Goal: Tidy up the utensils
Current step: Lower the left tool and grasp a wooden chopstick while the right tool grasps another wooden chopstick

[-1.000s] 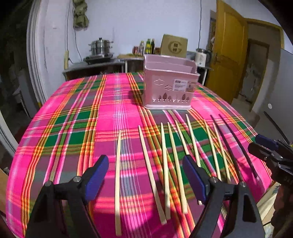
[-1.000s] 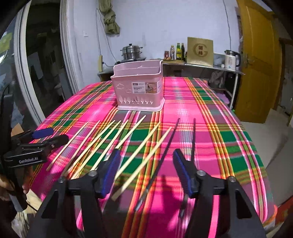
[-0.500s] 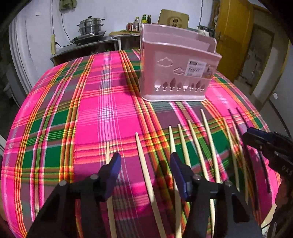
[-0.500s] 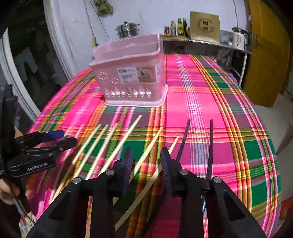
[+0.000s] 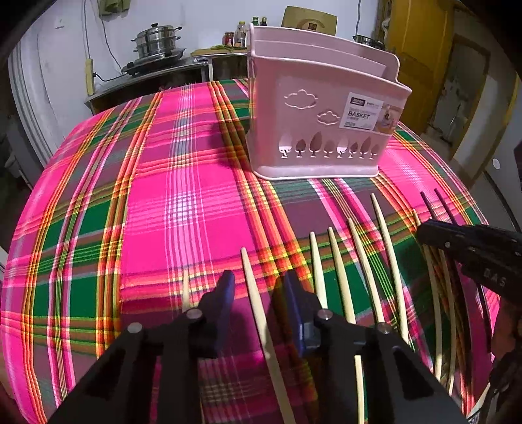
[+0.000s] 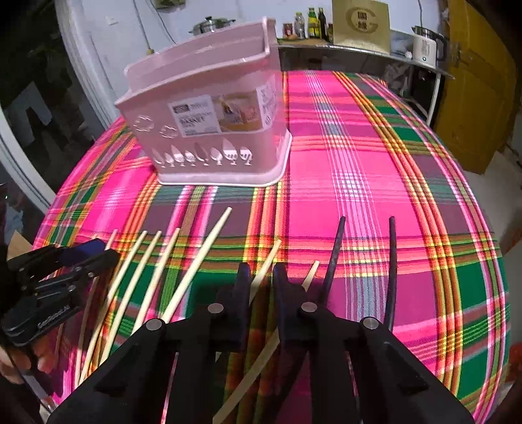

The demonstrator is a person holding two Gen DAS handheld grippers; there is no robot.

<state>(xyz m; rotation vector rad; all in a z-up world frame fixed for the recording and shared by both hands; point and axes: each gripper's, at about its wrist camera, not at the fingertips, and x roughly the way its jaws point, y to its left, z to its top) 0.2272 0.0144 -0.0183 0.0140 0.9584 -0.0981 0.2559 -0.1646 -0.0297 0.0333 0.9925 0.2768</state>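
Several pale wooden chopsticks and two black ones [image 6: 334, 257] lie side by side on the plaid tablecloth [image 5: 182, 202]. A pink utensil basket [image 5: 323, 117] stands upright behind them; it also shows in the right wrist view [image 6: 208, 124]. My left gripper [image 5: 257, 293] is low over the cloth, jaws narrowed around one pale chopstick [image 5: 253, 287] with gaps still showing on both sides. My right gripper [image 6: 261, 280] is low too, jaws narrowed around another pale chopstick [image 6: 266, 270]. Each gripper shows in the other's view, the left [image 6: 78, 257] and the right [image 5: 456, 238].
The table's near edge curves off just below the grippers. Behind the table stand a counter with a steel pot [image 5: 156, 39], bottles [image 6: 313, 22], a box [image 6: 360, 22] and a kettle [image 6: 425, 45]. A yellow door [image 6: 476, 81] is at the right.
Both grippers have dropped toward the cloth and moved forward to the chopsticks. Both pairs of jaws have narrowed, each now straddling one pale chopstick.
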